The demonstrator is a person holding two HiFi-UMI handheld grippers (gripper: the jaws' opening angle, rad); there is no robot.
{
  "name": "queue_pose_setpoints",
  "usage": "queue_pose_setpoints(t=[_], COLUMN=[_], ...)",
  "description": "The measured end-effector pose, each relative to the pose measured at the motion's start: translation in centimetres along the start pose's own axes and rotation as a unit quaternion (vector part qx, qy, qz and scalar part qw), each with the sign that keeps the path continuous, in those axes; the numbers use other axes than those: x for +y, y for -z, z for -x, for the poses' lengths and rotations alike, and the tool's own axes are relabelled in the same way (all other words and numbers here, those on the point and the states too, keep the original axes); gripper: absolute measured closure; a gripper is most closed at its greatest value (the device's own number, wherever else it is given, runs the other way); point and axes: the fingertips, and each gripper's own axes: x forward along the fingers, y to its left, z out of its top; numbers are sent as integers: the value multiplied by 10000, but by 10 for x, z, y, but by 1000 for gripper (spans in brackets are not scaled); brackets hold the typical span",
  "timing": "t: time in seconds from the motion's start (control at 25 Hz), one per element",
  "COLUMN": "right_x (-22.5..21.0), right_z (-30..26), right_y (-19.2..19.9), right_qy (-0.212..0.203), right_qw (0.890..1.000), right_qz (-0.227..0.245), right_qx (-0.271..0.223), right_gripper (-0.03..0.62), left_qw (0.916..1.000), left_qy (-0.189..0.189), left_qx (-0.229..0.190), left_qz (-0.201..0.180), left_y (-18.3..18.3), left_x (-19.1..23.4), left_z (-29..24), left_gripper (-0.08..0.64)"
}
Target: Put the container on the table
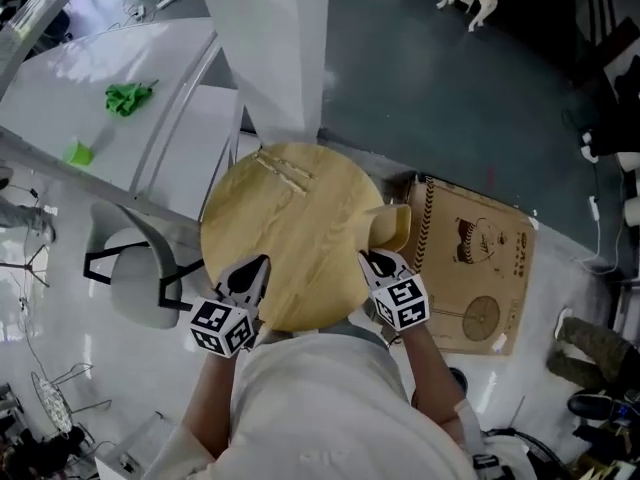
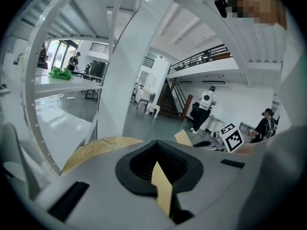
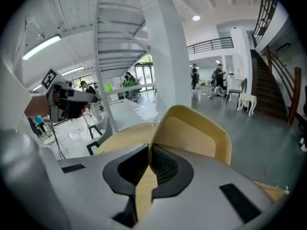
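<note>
The container (image 1: 290, 218) is a big round pale-wood piece with an upturned handle tab (image 1: 392, 226) on its right side, held in the air in front of the person. My left gripper (image 1: 247, 277) is shut on its near-left rim and my right gripper (image 1: 378, 265) is shut on its near-right rim beside the tab. In the left gripper view the thin wood rim (image 2: 162, 188) sits pinched between the jaws of the left gripper (image 2: 160, 171). In the right gripper view the right gripper (image 3: 147, 170) clamps the rim, and the tab (image 3: 192, 133) rises just beyond it.
A white table (image 1: 70, 88) at the upper left carries green items (image 1: 128, 97). A white pillar (image 1: 265, 48) stands behind the container. A grey chair (image 1: 140, 283) is below left, and a brown cardboard box (image 1: 475, 268) lies on the floor at right.
</note>
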Motion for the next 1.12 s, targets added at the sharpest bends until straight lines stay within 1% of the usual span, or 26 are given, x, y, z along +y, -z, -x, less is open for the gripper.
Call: queue_pose_setpoints(t=[0.12,0.24,0.6,0.76,1.12], right_x=[-1,-3,-10,-12,-11], right_z=[-25,-47,-100,-117,-148], right_y=[6,14,48,61,74], right_qy=[-231,-379,-468,-517,-488], right_qw=[9994,9981,9928,9899,9838], right_qz=[121,187,317,403,701], right_qx=[226,438,1060,1260,1575], right_gripper=[551,551,551,551,551], left_qw=[9990,9964,9856,9807,9721], left_qy=[-368,-696,-1499,-1733,-2068], left_qx=[97,134,20,-29,-56], left_qz=[222,455,781,905,1102], left_y=[9,16,33,41,60], left_x=[13,22,37,39,45], left_z=[10,22,71,86,114], left_gripper=[546,546,546,546,546])
